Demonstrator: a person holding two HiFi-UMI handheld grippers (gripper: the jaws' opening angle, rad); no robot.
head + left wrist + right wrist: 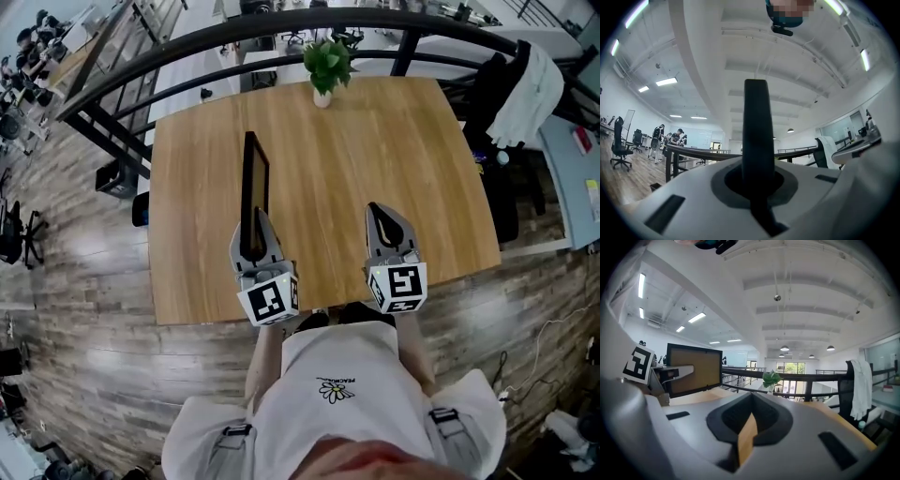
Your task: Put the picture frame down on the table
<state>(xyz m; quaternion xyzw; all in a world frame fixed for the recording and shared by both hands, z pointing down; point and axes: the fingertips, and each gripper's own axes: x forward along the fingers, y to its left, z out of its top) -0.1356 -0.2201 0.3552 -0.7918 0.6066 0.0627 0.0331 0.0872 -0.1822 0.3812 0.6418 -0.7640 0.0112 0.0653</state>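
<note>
Your left tongs (255,216) pinch the frame (253,183) by its near edge, right tongs (380,208) closed and empty; it looks stiff, light, maybe glazed, so ease it flat onto the surface (375,141).

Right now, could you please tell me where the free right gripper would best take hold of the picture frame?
Probably the picture frame by its top rail, from above, jaws astride both faces. It is upright, broad face toward the right gripper, so only its thin rim fits; the left gripper holds the near end.
</note>
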